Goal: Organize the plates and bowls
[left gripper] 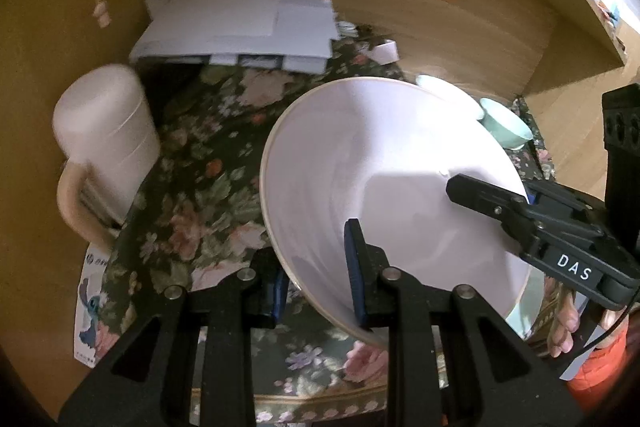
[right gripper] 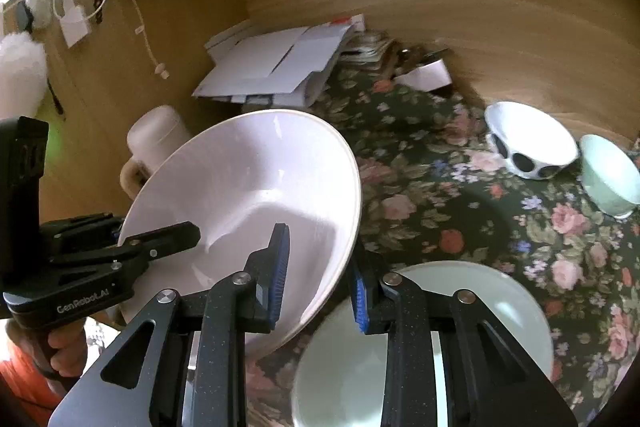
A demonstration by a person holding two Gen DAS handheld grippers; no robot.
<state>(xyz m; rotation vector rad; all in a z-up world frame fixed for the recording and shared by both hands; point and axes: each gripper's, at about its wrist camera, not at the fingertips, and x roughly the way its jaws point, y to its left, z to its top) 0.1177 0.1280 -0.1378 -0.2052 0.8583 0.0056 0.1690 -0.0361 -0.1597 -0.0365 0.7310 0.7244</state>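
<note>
Beyond the gripped white bowl point(right gripper: 256, 203), spotted bowl point(right gripper: 528, 143), green bowl point(right gripper: 608, 175), papers point(right gripper: 276, 67).

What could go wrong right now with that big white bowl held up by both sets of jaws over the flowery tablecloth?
1. The large white bowl hangs tilted, pinched only at its rim by the left gripper and right gripper; uneven motion could make it slip.
2. The pale plate lies right beneath, so a drop could chip both.
3. The cream mug stands close beside the bowl and might get knocked.
</note>
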